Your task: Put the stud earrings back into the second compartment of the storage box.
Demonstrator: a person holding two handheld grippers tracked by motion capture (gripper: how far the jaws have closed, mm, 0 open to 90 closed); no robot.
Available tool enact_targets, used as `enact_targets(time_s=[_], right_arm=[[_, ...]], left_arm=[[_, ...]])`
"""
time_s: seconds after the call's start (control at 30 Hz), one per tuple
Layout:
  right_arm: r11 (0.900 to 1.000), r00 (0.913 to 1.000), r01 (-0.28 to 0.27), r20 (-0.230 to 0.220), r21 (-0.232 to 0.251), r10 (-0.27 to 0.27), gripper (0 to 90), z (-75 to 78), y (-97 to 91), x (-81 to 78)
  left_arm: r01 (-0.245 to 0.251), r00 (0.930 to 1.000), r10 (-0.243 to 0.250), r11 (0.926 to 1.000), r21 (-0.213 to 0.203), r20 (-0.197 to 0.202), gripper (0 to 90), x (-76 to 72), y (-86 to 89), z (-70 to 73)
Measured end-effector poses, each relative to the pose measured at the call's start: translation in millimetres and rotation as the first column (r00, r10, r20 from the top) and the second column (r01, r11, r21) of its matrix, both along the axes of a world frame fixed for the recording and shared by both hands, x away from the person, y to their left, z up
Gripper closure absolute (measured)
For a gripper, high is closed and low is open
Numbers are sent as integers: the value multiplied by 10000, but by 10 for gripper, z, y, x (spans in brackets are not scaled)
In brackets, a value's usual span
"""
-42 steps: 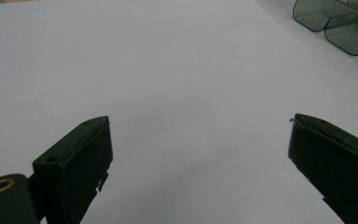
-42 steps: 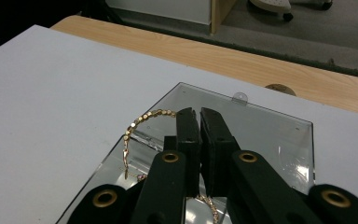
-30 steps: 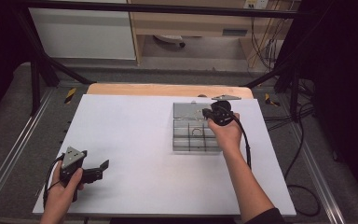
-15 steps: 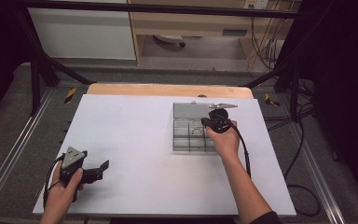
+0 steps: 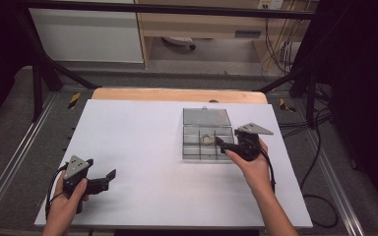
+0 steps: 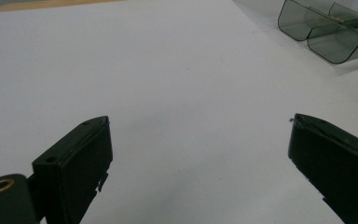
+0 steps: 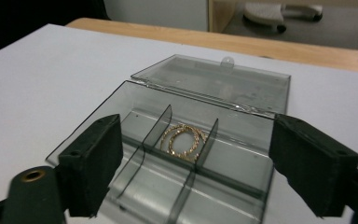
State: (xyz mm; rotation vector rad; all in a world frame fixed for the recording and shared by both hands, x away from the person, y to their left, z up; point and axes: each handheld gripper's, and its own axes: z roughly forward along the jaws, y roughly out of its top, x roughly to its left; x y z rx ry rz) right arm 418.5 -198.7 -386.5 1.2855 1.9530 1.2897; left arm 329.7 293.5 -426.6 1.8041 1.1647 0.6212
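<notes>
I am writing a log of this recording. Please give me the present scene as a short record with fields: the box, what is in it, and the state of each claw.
surface: white table
box: clear grey compartment box, right half of the table
lid: open, lying flat behind the box
contents: gold rings in the middle compartment of the far row; the other visible compartments look empty
left claw: open, holds nothing, low over the near left of the table
right claw: open, holds nothing, at the near right of the box, pointing at the rings
</notes>
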Motion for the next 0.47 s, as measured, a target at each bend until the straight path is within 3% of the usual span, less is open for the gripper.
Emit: enact_targets(time_s=[0.07, 0.17, 0.33, 0.47], right_arm=[[9997, 9997, -11, 244, 247, 5, 121, 26, -122, -188], [9998, 9980, -98, 623, 176, 87, 65, 37, -265, -425], [9998, 9937, -53, 1124, 203, 30, 29, -49, -573, -808], [9996, 9965, 284, 785, -85, -276, 45, -291, -757, -931]], left_arm=[[-150, 9998, 151, 9999, -62, 145, 68, -34, 0, 25], [-323, 9989, 332, 9991, -279, 329, 68, -76, -5, 62], [-89, 9992, 99, 9996, -268, 378, 67, -152, -40, 69], [49, 9993, -42, 9998, -209, 372, 65, -163, -36, 66]])
